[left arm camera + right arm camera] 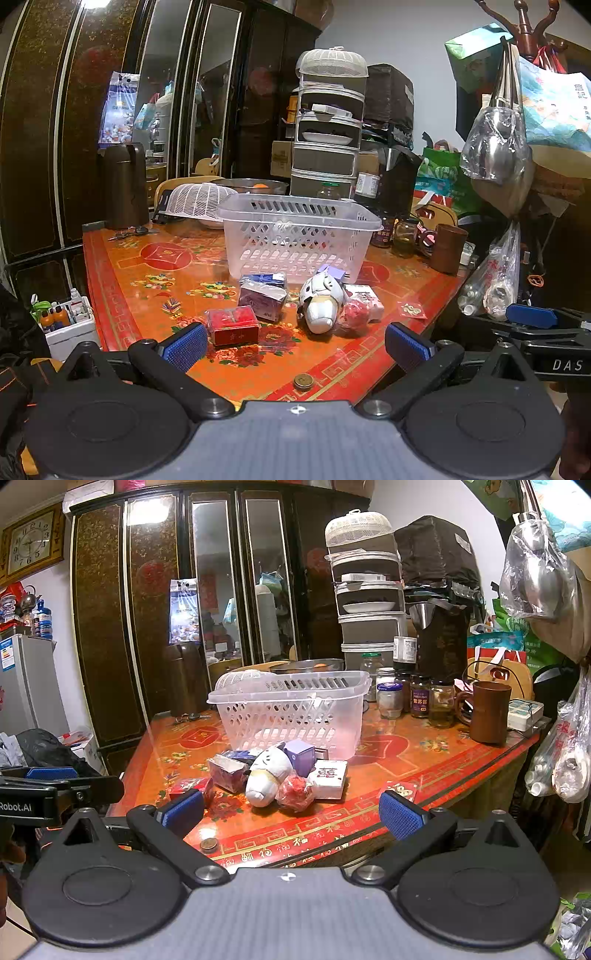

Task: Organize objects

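Warm indoor light, sharp focus, fisheye-bent edges

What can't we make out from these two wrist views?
- Basket floor: both views, hidden by its near wall; contents unclear.
- Purple box: both views, lower part hidden behind the plush toy.
- Red box: right wrist view, partly behind a fingertip.
- Coin: too small to read.

Small purple cardboard box: lower part hidden behind white plush toy, centre frame; print illegible.
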The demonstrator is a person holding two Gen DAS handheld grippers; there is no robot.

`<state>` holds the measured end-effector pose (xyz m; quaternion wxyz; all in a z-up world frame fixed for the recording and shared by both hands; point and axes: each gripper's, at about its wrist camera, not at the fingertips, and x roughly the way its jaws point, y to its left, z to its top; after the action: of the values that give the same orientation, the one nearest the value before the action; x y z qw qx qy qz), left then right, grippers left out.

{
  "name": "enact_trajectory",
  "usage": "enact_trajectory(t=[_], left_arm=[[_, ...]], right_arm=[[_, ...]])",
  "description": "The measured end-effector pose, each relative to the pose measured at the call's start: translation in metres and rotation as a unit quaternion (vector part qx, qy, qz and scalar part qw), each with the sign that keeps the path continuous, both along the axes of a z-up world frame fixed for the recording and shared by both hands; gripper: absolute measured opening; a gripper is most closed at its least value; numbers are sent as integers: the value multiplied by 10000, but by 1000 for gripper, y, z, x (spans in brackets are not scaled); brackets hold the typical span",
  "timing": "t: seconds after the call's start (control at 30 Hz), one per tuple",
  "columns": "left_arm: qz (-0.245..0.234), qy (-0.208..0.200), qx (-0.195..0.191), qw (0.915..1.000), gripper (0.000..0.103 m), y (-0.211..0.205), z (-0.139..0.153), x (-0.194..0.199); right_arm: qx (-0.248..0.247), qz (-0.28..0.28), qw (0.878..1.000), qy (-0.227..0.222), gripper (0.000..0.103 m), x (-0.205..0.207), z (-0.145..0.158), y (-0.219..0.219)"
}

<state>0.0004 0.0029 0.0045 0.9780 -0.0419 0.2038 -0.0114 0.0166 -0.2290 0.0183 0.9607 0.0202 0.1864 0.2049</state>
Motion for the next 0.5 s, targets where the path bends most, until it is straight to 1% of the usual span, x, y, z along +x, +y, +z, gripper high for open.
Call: enact_trajectory(t=[0.5], left_arm=[[-87,47,-1,10000,103,-2,-3,1]], right_arm=[[16,13,10000,1,103,1,-1,1]])
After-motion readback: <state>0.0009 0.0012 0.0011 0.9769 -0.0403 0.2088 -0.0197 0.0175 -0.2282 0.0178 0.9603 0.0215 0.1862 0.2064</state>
